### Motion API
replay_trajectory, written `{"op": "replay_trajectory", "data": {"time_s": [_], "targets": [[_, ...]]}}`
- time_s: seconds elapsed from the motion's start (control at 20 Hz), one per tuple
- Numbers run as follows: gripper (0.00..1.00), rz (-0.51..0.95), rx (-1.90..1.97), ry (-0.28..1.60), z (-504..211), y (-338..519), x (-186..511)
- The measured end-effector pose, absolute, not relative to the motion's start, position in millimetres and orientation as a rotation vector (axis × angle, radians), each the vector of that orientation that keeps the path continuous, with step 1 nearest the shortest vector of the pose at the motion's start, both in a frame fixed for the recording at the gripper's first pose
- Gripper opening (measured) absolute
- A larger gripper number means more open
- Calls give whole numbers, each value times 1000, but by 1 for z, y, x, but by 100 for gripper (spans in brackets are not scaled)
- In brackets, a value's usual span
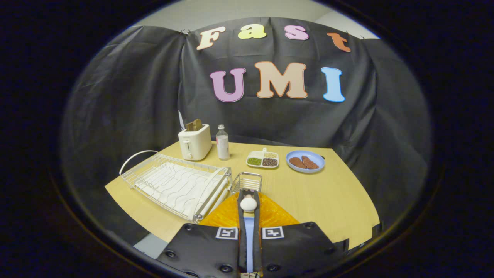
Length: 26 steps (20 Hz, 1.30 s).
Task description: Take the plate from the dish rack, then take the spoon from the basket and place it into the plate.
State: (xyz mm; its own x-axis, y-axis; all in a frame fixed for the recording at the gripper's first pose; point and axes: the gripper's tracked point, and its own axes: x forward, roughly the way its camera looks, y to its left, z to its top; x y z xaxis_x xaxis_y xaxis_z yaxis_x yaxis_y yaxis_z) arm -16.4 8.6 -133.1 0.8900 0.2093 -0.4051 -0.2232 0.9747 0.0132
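- Spoon (249,204): clamped between both fingers of the gripper (249,210), bowl up, over the orange plate (270,216)
- Plate: on the table (328,193), beside the dish rack (177,183)
- Basket (247,181): just beyond the fingertips

Gripper (249,204) fingers are covering the middle of the orange plate (276,216), and its body is hiding the plate's near edge. Spoon (249,204) handle is running back between the fingers, mostly hidden. Fingers are blocking part of the basket (247,181). Tray (263,158) contents are reading too small to identify.
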Motion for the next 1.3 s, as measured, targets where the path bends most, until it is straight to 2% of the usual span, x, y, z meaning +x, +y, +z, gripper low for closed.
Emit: {"op": "replay_trajectory", "data": {"time_s": [0.65,1.3], "targets": [[9,131,-30,487,-176,4,-69],[9,115,-9,540,-215,2,-87]]}}
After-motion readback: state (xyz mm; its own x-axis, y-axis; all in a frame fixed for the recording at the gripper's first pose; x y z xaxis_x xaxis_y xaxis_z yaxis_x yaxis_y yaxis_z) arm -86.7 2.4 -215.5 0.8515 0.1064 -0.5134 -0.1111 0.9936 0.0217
